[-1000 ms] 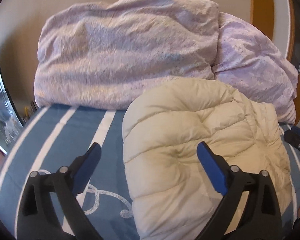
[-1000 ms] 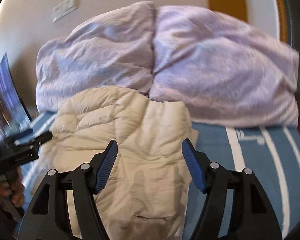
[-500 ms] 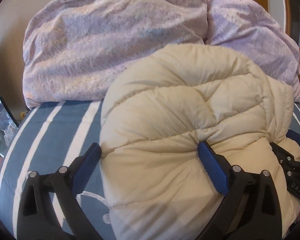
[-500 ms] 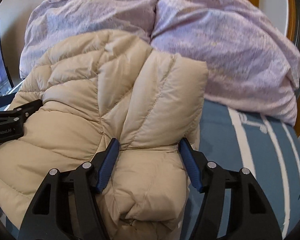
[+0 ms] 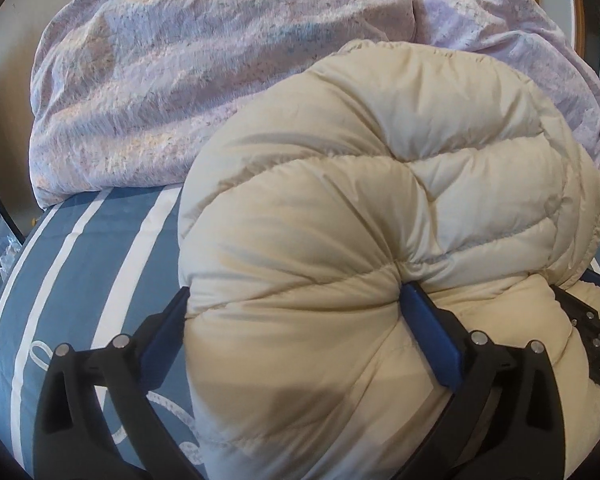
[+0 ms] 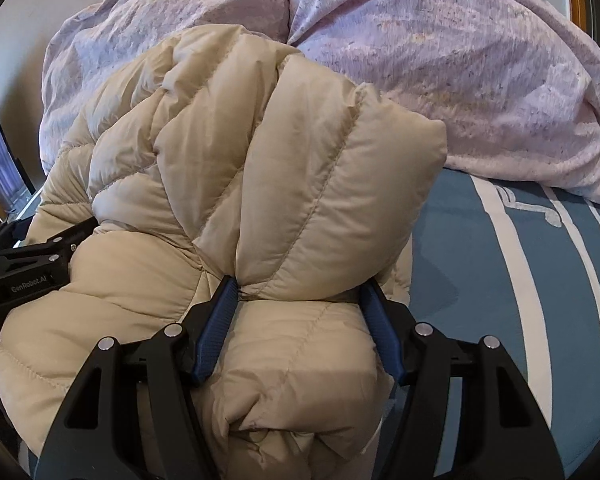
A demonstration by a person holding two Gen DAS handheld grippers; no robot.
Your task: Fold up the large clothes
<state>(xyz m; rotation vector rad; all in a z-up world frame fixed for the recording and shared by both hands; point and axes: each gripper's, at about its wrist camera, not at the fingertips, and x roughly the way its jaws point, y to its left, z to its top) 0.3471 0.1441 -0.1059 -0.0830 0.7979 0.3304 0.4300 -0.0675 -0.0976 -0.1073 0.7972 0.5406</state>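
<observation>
A cream quilted puffer jacket lies bunched and folded on the blue striped bed cover. My left gripper has its blue pads on both sides of a thick fold at the jacket's left part, pressing into it. My right gripper squeezes a thick fold at the jacket's right part, the fabric dimpled at the left pad. Each view shows the other gripper's black body at the jacket's side: the right one in the left wrist view, the left one in the right wrist view.
A big lilac duvet is piled behind the jacket against the wall; it also shows in the right wrist view. The blue bed cover with white stripes extends left, and right in the right wrist view.
Both grippers moved forward from above the bed onto the jacket. The jaws went around thick folds and narrowed on them; the jacket bulges up between them.
</observation>
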